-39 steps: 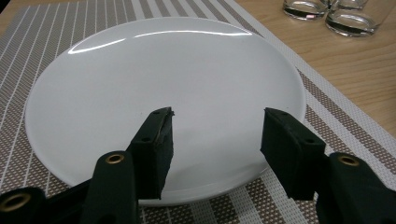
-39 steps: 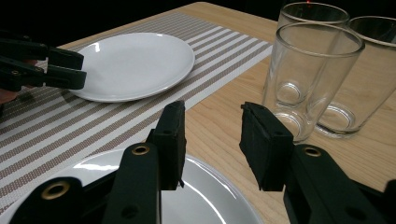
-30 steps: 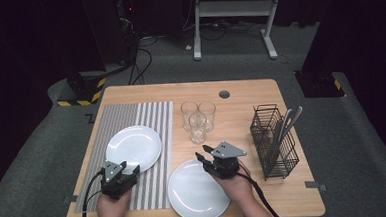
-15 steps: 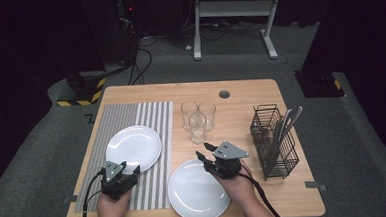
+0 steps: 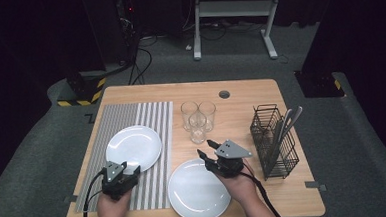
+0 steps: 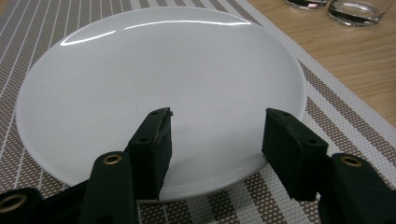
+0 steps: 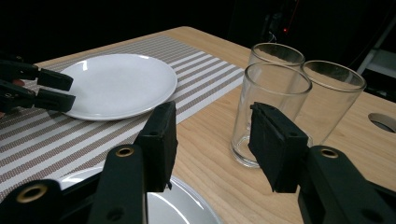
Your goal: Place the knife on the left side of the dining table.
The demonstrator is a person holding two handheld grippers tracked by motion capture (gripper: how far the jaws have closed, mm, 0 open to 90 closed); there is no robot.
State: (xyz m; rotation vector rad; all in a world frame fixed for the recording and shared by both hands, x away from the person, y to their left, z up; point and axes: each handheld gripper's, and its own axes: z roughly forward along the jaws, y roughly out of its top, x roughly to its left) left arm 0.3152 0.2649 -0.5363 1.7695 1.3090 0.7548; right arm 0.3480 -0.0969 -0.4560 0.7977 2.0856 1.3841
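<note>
A white plate (image 5: 133, 147) lies on the striped placemat (image 5: 114, 122). My left gripper (image 5: 121, 166) is at its near rim. In the left gripper view this gripper (image 6: 217, 135) stands open over the plate's (image 6: 159, 79) near edge, gripping nothing. A second white plate (image 5: 198, 191) lies on bare wood under my right hand. My right gripper (image 5: 205, 148) points at three clear glasses (image 5: 198, 126). Its jaws have just been opening. In the right gripper view this gripper (image 7: 212, 140) has nothing between its jaws, and the nearest glass (image 7: 271, 107) stands just beyond them.
A black wire basket (image 5: 273, 142) holding cutlery (image 5: 287, 121) stands at the table's right side. A round cable hole (image 5: 224, 94) sits near the far edge. The left gripper (image 7: 42, 88) shows at the far plate's edge in the right gripper view.
The right gripper's jaws stand a little wider apart than before, and the hand has barely shifted. The left hand and both plates have not moved.
</note>
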